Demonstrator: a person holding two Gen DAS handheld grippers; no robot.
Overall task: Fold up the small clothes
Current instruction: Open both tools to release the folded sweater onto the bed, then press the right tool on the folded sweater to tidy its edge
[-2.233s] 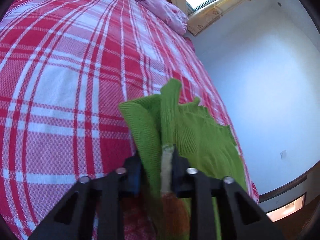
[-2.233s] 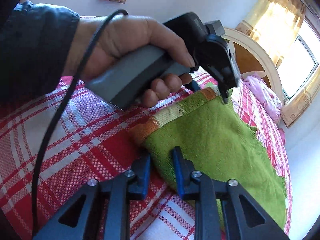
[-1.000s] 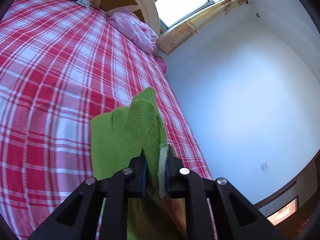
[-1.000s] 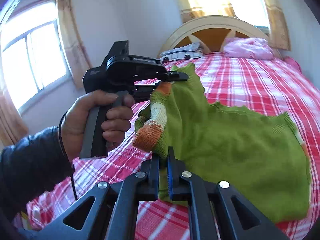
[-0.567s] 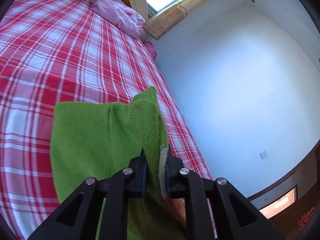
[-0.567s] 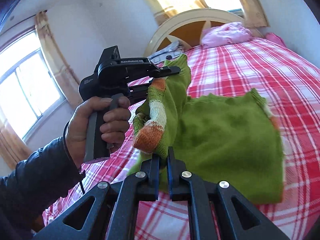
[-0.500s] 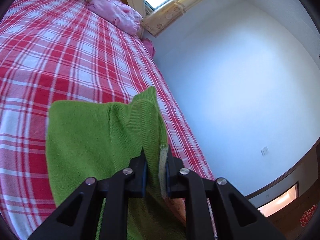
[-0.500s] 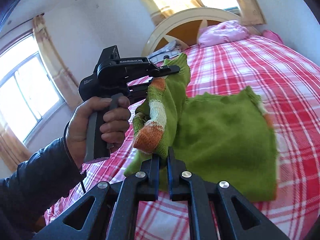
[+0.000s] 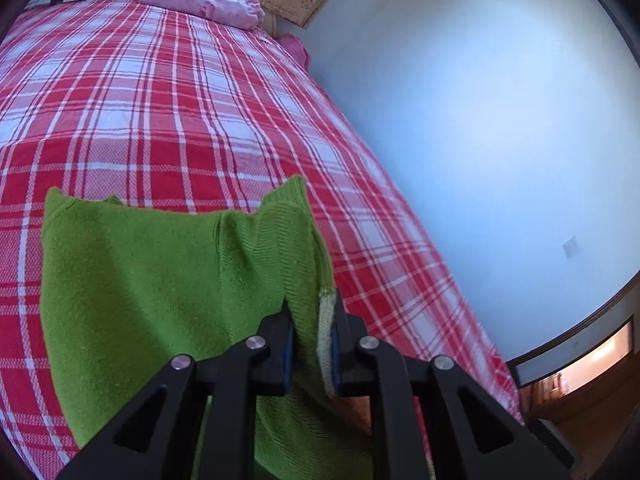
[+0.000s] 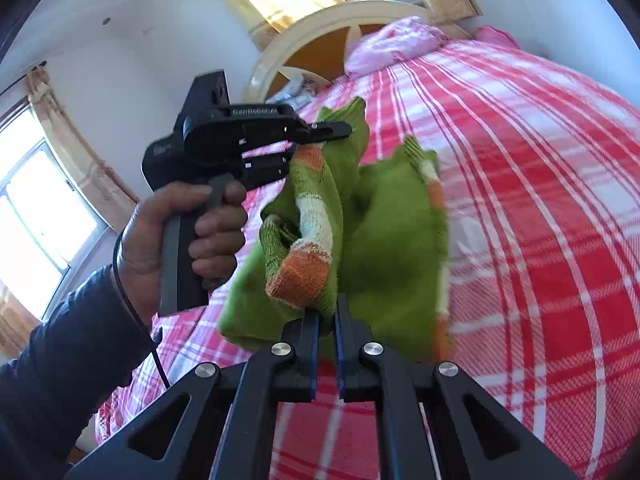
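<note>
Your left gripper is clamped on the green knitted garment, pinching its striped edge between the pads, with the rest spreading ahead and to the left over the red plaid bedspread. Your right gripper is clenched on the orange-and-white cuff end. From the right wrist view, your left hand holds its gripper just beside the garment's top corner.

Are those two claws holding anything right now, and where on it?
Both grip one green knit sweater. The left claw pinches its striped edge; the right claw pinches that same orange-and-white striped edge further along.
</note>
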